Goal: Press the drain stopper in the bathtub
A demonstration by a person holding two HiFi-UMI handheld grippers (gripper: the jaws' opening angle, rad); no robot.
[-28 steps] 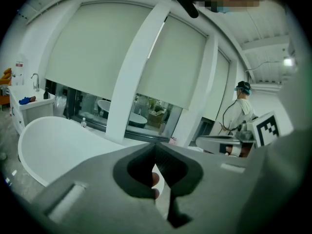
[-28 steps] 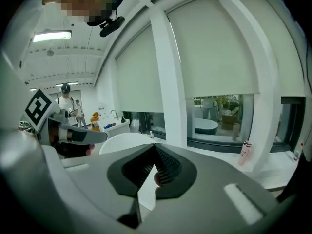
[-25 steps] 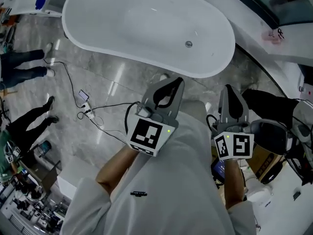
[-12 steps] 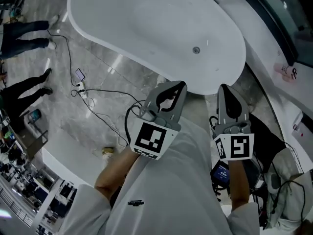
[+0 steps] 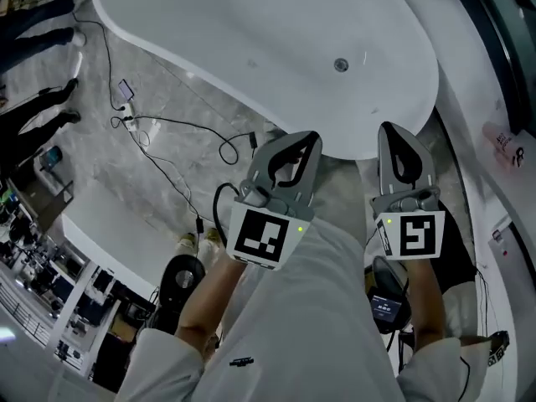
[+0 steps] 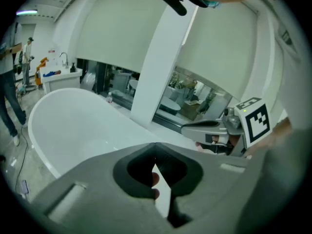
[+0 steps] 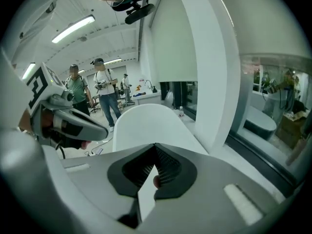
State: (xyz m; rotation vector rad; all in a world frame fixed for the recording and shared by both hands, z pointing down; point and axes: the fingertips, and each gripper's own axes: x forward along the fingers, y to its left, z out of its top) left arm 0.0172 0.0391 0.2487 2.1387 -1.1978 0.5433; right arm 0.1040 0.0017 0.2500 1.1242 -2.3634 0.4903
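A white oval bathtub (image 5: 251,32) fills the top of the head view, and its small round metal drain stopper (image 5: 341,64) sits in the floor near the right end. My left gripper (image 5: 308,139) is held at the tub's near rim, jaws shut on nothing. My right gripper (image 5: 394,129) hangs beside it at the tub's right end, also shut and empty. Both are well short of the stopper. In the left gripper view the tub (image 6: 73,126) lies ahead past the closed jaws, with the right gripper (image 6: 209,128) at the side.
Black cables (image 5: 159,153) and a power strip (image 5: 126,90) trail over the grey marble floor left of the tub. People's legs (image 5: 33,23) stand at the far left. A white ledge (image 5: 100,233) lies lower left. A white sill (image 5: 494,124) and glass wall run along the right.
The head view has swung and closed in on the tub's right end. Both grippers now reach the tub's near rim. Their jaws stay shut.
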